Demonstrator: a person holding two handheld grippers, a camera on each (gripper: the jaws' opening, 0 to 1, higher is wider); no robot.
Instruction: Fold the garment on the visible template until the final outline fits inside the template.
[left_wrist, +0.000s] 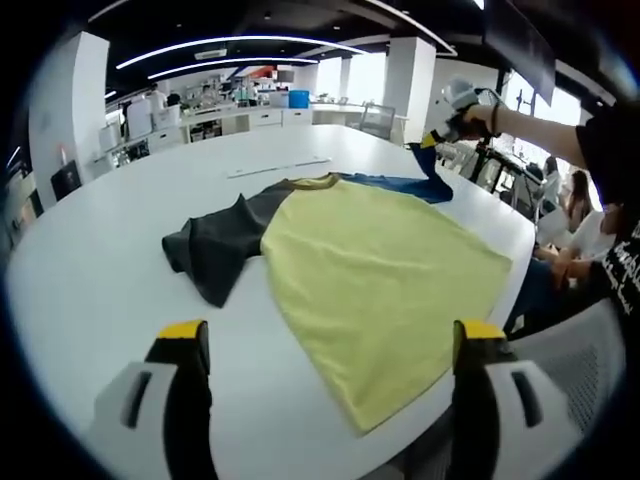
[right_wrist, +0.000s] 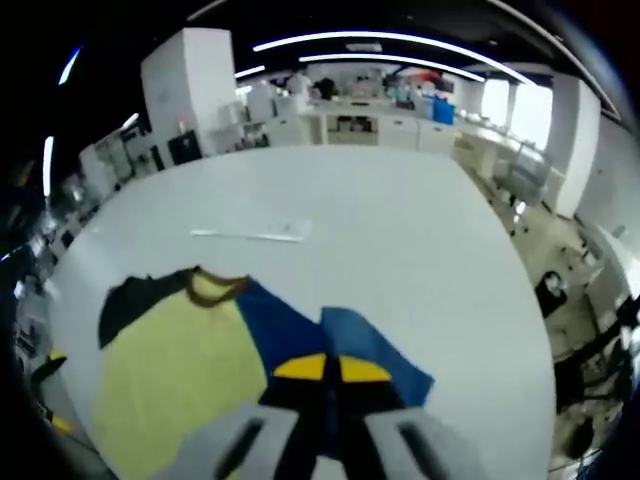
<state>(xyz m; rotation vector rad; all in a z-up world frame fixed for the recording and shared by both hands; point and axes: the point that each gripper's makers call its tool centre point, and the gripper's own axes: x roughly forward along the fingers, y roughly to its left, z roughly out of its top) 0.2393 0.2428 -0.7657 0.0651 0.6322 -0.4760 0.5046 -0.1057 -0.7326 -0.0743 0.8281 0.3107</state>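
Left gripper: jaws wide apart, holding nothing, above near table edge. Right gripper: jaws pinched together on blue sleeve, lifting it. Garment lies flat, yellow body, dark sleeve spread. Template outline not discernible.

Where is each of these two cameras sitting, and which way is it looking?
Left gripper view: rides on the left tongs, held open above the near edge of the white table, looking across the shirt; the person's hand holds the right tongs up at the far blue sleeve.
Right gripper view: rides on the right tongs, shut on the blue sleeve, looking down over the table toward the room.
Shared: the shirt, the table, a thin white strip.
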